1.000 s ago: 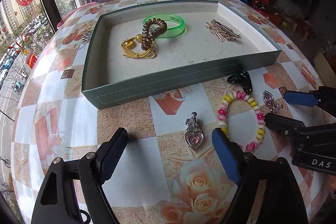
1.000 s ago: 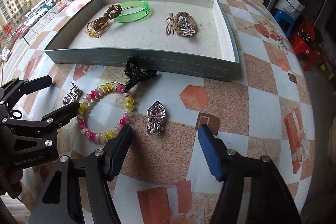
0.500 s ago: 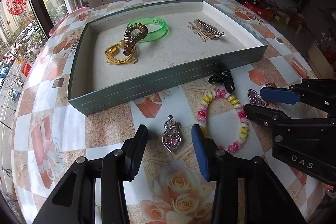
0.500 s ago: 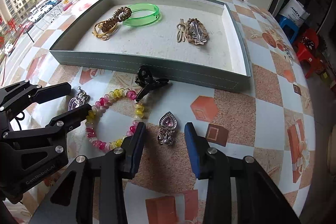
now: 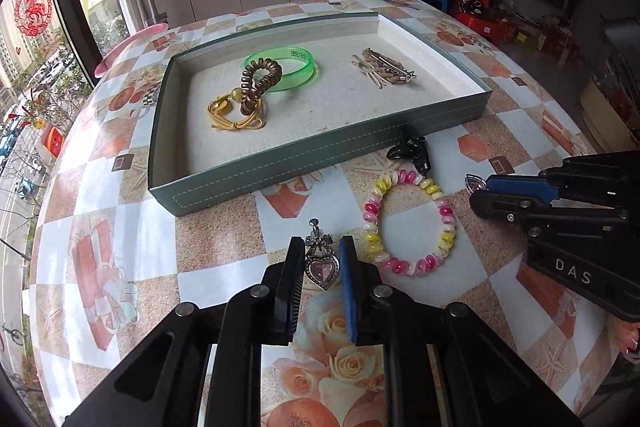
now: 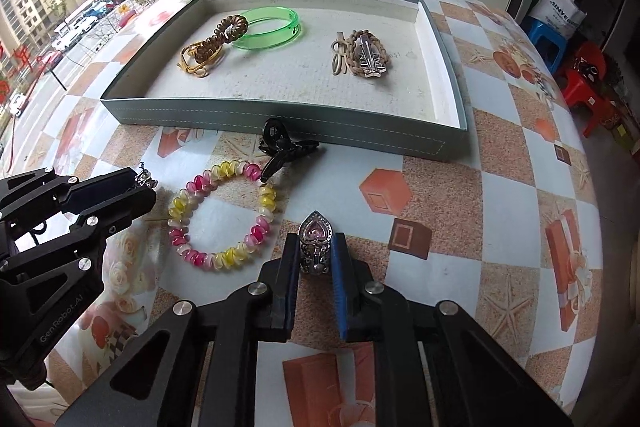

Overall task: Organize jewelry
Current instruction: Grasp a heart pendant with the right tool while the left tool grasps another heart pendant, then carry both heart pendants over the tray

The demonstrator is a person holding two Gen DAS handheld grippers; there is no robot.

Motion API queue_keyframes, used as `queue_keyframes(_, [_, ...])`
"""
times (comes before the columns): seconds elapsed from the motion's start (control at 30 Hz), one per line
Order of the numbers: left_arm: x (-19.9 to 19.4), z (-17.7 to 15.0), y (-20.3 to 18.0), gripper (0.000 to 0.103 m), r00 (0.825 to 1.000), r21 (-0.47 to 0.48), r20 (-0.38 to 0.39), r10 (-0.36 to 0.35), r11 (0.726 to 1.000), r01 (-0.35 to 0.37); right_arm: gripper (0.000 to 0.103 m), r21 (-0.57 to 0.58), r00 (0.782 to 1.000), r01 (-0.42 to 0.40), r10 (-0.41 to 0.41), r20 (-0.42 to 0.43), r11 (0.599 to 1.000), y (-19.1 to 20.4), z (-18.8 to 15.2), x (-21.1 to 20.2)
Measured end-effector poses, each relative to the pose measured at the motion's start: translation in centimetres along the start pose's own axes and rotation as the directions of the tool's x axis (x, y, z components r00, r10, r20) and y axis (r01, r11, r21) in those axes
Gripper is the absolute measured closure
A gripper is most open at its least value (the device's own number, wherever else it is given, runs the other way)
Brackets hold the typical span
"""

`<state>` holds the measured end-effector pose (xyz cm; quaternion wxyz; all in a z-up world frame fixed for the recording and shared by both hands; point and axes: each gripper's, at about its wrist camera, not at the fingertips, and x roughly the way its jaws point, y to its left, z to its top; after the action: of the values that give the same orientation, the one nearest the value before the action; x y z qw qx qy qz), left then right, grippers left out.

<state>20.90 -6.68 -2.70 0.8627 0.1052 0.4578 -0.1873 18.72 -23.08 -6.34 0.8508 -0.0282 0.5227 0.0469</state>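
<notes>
**A:** Jewelry first: where do you stand with it?

**B:** Roughly half is sorted, by my reckoning. Your shallow grey-green tray with the pale lining (image 5: 256, 183) already holds a translucent green plastic bangle (image 5: 294, 61), a brown spiral hair tie (image 5: 256, 83) leaning on it, a yellow cord tie with a bead (image 5: 230, 113) and, well apart at the right end, a braided beige hair clip with a silver bar (image 5: 384, 71).

**A:** And what is left outside?

**B:** Four pieces on the patterned round table (image 5: 120, 227), all in front of the tray's near wall: a black plastic claw clip (image 6: 286, 149) touching that wall, a pink, yellow and white spiral bracelet (image 6: 222, 219) just below it, and two silver heart-shaped charms with pink stones.

**A:** What are your grippers doing?

**B:** Your left gripper (image 5: 322, 269) has its jaws closed in on one silver heart charm (image 5: 320, 265), pinching it at the sides while it lies on the table. Your right gripper (image 6: 316, 255) clamps the other silver heart charm (image 6: 316, 245) the same way, stone end pointing forward toward the tray.

**A:** So what remains?

**B:** You likely carry both charms over the wall into the open middle of the tray, then return for the bracelet and claw clip.
</notes>
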Motion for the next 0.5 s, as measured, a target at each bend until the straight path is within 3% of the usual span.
queue_keyframes(0.5, [-6.7,2.2,1.3,0.073,0.989,-0.003,0.147,-0.022,1.000,0.023,0.086,0.059,0.996,-0.068,0.064,0.068,0.996,-1.9,0.9,-4.4])
